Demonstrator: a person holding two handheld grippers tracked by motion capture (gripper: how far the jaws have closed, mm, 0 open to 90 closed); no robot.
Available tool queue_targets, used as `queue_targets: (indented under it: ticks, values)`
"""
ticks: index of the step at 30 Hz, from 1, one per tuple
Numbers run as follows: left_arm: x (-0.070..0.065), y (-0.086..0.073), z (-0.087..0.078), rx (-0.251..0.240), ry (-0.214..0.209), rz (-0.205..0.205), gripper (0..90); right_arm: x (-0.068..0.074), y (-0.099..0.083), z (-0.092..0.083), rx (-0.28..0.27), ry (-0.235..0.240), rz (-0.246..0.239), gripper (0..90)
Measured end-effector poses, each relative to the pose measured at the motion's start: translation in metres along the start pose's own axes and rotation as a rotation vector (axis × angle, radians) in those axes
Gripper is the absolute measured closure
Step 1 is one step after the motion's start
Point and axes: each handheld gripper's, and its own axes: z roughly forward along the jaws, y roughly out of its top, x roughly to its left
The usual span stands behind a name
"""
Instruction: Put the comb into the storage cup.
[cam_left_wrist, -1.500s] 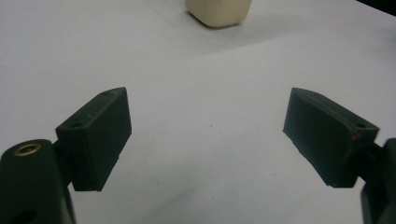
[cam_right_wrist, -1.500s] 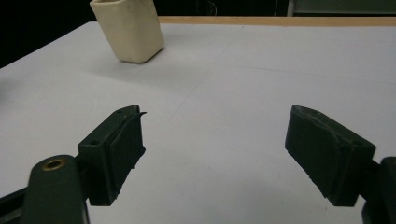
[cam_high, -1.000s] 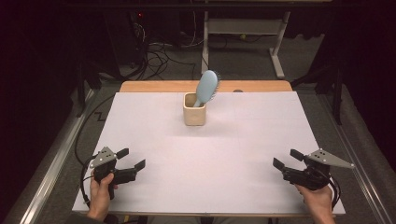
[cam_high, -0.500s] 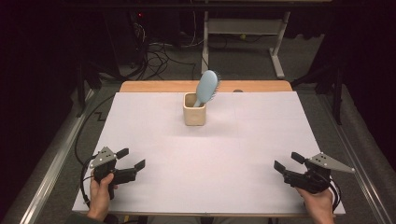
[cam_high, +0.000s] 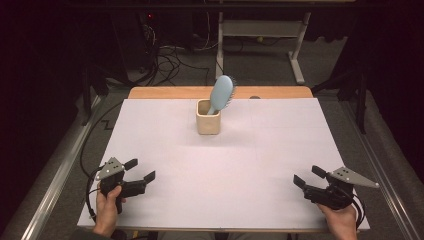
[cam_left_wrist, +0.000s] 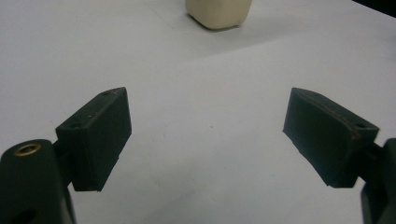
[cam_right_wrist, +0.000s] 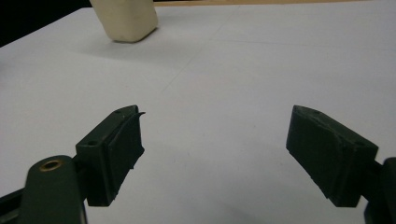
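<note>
The left gripper (cam_high: 140, 170) rests at the near left corner of the table (cam_high: 250, 165), well apart from the cup (cam_high: 208, 116), with its jaws spread wide and nothing between them. The right gripper (cam_high: 309, 176) sits at the near right corner, equally far from the cup, jaws likewise spread and empty. In the left gripper view the left gripper (cam_left_wrist: 208, 126) frames bare white tabletop, and the cup (cam_left_wrist: 218, 13) is cut off by the top edge, so only its base shows. In the right gripper view the right gripper (cam_right_wrist: 215, 140) points at the cup (cam_right_wrist: 125, 19), again truncated at the top edge. The cream cup stands upright near the far middle of the table. A light blue hairbrush (cam_high: 221, 93) stands in the cup, head up and tilted right; its handle is hidden inside the cup. Compared with one second ago, the right gripper has shifted slightly nearer the table's front edge; the left gripper, cup and hairbrush are unchanged.
</note>
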Motion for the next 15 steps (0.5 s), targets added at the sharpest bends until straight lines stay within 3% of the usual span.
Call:
queue_targets:
  ticks: [15]
  values:
    - [-0.0006,0.0002,-0.0011,-0.004,-0.002,0.000,16.1,-0.0015,-0.0071,-0.0024,-0.002,-0.004,0.005,19.2]
